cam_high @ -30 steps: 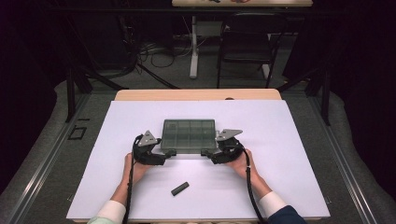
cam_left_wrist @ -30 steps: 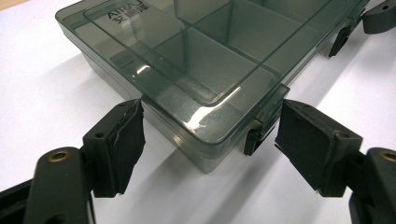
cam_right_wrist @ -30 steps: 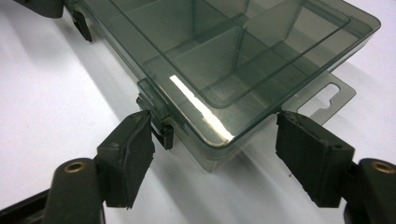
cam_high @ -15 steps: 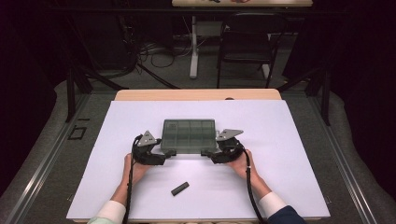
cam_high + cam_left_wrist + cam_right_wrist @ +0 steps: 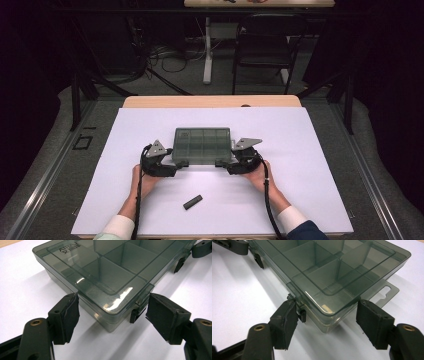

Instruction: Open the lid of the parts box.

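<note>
Where the white table [image 5: 310,150] was looked down on from above, found the smoky compartment box [image 5: 202,145] lying flat, lid down, near the middle, with a small dark block [image 5: 192,202] well apart on the near side. Held the left gripper [image 5: 181,163] at the box's near left corner, jaws apart, corner between the pads, black latch [image 5: 133,315] just beside one pad, no clear squeeze. Held the right gripper [image 5: 220,163] at the near right corner likewise: jaws apart though just closing in, corner between them, one pad against the other latch [image 5: 302,315].
</note>
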Demonstrator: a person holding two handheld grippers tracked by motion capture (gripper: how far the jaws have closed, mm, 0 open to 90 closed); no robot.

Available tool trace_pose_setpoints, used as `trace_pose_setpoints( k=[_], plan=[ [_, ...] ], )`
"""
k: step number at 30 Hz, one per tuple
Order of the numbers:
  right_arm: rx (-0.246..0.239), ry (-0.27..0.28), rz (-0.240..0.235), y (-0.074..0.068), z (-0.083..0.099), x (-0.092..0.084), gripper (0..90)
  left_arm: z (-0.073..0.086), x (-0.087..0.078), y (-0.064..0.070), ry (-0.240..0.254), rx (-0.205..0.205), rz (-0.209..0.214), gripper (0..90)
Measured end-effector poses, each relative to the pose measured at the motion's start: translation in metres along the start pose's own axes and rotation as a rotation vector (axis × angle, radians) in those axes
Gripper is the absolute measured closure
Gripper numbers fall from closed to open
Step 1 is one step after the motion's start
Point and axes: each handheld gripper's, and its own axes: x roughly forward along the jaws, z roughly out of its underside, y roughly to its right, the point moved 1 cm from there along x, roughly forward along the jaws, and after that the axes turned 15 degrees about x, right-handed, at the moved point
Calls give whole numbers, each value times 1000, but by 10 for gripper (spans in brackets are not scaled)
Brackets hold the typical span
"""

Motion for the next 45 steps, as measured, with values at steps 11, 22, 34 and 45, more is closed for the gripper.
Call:
trace_pose_setpoints(
  k=[11,22,34,45],
  plan=[
    [3,25,0,0,-1,-5,372,-1,-1,2,7,16,-6,264],
    [22,51,-10,0,-2,-10,410,-4,-7,3,27,22,-43,236],
    [24,82,-9,-1,-4,-14,457,-9,-13,7,51,41,-107,260],
    [26,104,-5,-2,-5,-18,494,-13,-16,12,60,77,-171,314]
  ],
)
